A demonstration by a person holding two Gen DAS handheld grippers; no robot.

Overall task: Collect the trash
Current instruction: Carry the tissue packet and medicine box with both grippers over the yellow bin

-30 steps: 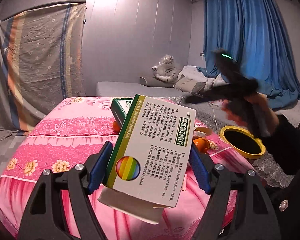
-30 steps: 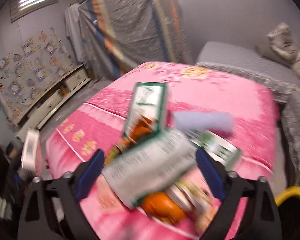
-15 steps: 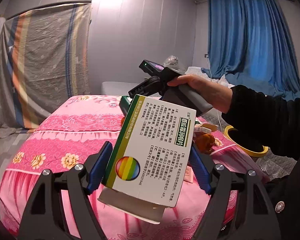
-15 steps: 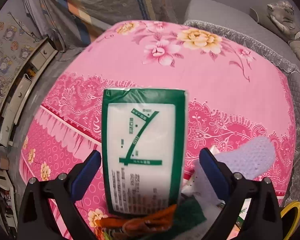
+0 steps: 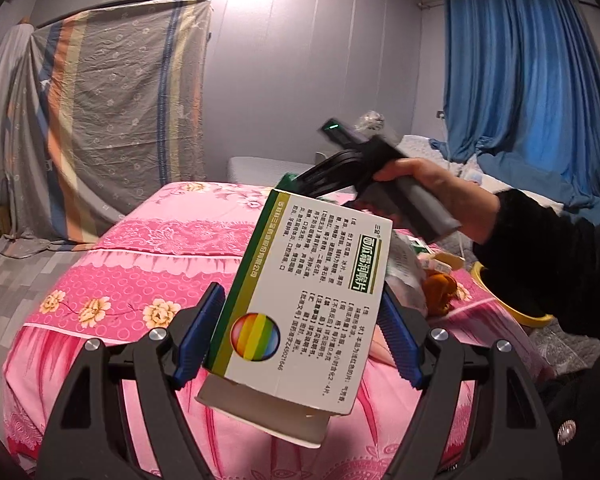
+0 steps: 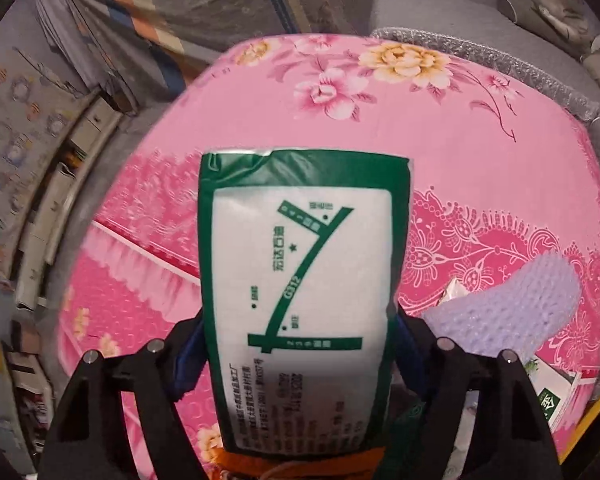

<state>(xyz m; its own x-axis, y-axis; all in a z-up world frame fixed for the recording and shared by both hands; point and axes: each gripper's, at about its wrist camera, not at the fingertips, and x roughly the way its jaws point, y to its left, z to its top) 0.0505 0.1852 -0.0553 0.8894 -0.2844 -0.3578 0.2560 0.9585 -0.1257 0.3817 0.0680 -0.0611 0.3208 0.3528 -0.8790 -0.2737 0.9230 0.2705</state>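
Note:
My left gripper [image 5: 300, 332] is shut on a white and green medicine box [image 5: 300, 300] with a rainbow circle, held tilted above the pink bed [image 5: 148, 256]. My right gripper [image 6: 296, 348] is shut on a green and white tissue pack [image 6: 300, 280] over the pink bedspread [image 6: 460, 140]. In the left wrist view the right gripper [image 5: 340, 172] and its hand hold that pack's green edge [image 5: 288, 179] behind the box. More trash lies on the bed: an orange wrapper [image 5: 440, 288], crumpled plastic [image 5: 404, 264], a lilac foam sleeve [image 6: 512, 304] and a small green and white carton [image 6: 552, 396].
A yellow-rimmed bin [image 5: 508, 304] stands off the bed's right side; its rim also shows in the right wrist view [image 6: 596, 420]. A grey sofa [image 5: 260, 166] lies behind the bed. A striped cloth [image 5: 112, 120] hangs at left, blue curtains [image 5: 532, 100] at right.
My right gripper came down over the green tissue pack and closed on it, then lifted it. My left gripper keeps the medicine box and has drifted slightly.

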